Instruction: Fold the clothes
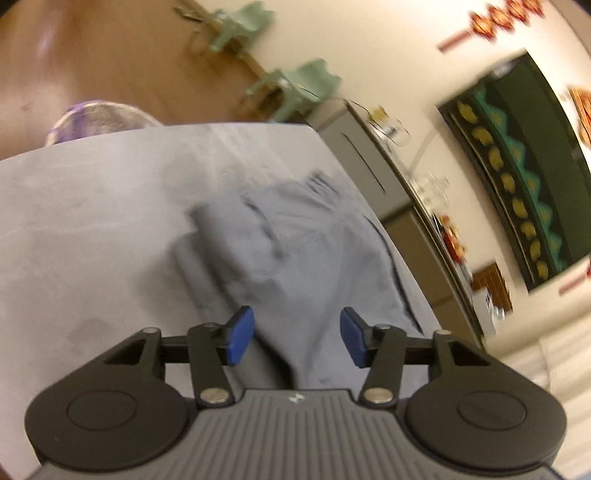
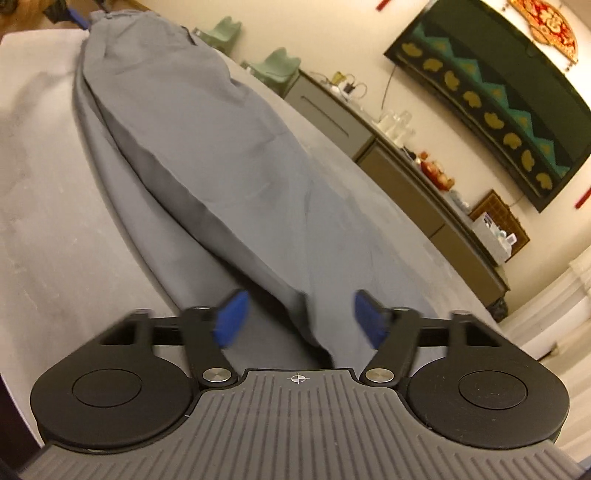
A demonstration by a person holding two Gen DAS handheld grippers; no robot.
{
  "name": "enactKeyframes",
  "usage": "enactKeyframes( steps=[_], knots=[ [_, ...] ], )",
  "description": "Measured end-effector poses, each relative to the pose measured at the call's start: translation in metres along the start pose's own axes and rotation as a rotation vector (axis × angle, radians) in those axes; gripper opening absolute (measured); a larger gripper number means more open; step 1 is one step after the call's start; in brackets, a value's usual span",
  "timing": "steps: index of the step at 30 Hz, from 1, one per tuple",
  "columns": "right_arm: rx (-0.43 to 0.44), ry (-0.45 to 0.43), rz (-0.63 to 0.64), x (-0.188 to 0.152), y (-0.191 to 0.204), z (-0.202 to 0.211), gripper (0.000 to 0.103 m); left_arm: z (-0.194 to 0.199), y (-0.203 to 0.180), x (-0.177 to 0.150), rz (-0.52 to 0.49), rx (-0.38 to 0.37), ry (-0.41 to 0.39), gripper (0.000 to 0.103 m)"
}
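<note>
A grey garment (image 2: 207,147) lies stretched lengthwise on a pale grey table (image 2: 44,192). My right gripper (image 2: 300,319) is open at the near end, and a narrow part of the cloth runs between its blue pads (image 2: 231,319) without being pinched. At the garment's far end a dark and blue shape (image 2: 79,18) shows, too small to identify. In the left wrist view the crumpled garment (image 1: 295,240) shows a ribbed band at its far edge. My left gripper (image 1: 296,338) is open above the table (image 1: 74,221), and the cloth passes between its spread pads (image 1: 240,336).
Beyond the table stand two pale green chairs (image 1: 303,88) on a brown floor. A grey-brown sideboard (image 2: 406,192) with glassware and small items runs along the wall under a dark framed panel (image 2: 491,99). A clear, purplish round object (image 1: 96,120) sits past the table's far left edge.
</note>
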State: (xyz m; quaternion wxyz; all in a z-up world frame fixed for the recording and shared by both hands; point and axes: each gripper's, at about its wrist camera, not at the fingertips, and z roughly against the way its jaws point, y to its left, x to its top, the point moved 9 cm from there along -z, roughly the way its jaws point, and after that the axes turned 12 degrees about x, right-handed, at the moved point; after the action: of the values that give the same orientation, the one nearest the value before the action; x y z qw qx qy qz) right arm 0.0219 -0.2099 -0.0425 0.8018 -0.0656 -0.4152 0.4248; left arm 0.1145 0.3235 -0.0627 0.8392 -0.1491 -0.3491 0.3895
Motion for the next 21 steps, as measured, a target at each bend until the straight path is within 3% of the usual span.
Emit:
enactKeyframes(
  steps=[1,2,3,5,7,11,13,15,17,18,19,20,21],
  knots=[
    [-0.021,0.012,0.02,-0.001,0.003,-0.005,0.076,-0.002,-0.008,-0.001,-0.048,0.015,-0.008,0.057],
    [-0.025,0.031,0.031,-0.002,0.005,-0.011,0.066,-0.006,-0.012,0.001,-0.098,0.057,-0.03,0.029],
    [0.004,0.062,0.024,-0.004,0.006,-0.018,0.038,-0.011,-0.01,0.003,-0.121,0.107,-0.047,0.004],
    [0.048,0.118,0.0,-0.013,0.01,-0.028,0.013,-0.012,0.011,0.004,-0.015,0.08,-0.003,0.002],
    [0.062,0.134,-0.016,-0.02,0.011,-0.025,0.013,-0.008,0.028,0.0,0.079,0.009,0.046,0.003],
    [0.056,0.127,-0.015,-0.029,0.01,-0.017,0.013,-0.007,0.05,-0.003,0.199,-0.09,0.111,0.009],
    [0.052,0.123,-0.013,-0.033,0.009,-0.014,0.013,-0.007,0.054,-0.002,0.211,-0.103,0.12,0.014],
    [0.048,0.12,-0.01,-0.037,0.009,-0.01,0.013,-0.001,0.047,0.002,0.15,-0.058,0.069,0.026],
    [0.044,0.116,-0.008,-0.041,0.008,-0.007,0.013,0.003,0.032,0.007,0.063,-0.008,-0.004,0.063],
    [0.042,0.114,-0.007,-0.043,0.008,-0.006,0.015,0.005,0.023,0.009,0.016,0.006,-0.041,0.066],
    [0.039,0.111,-0.005,-0.045,0.008,-0.004,0.015,0.009,0.013,0.01,-0.033,0.006,-0.074,0.057],
    [0.034,0.107,-0.002,-0.047,0.007,-0.004,0.015,0.011,0.005,0.011,-0.092,0.019,-0.107,0.01],
    [0.031,0.106,0.0,-0.048,0.007,-0.004,0.015,0.008,0.007,0.012,-0.107,0.047,-0.111,0.004]
  ],
)
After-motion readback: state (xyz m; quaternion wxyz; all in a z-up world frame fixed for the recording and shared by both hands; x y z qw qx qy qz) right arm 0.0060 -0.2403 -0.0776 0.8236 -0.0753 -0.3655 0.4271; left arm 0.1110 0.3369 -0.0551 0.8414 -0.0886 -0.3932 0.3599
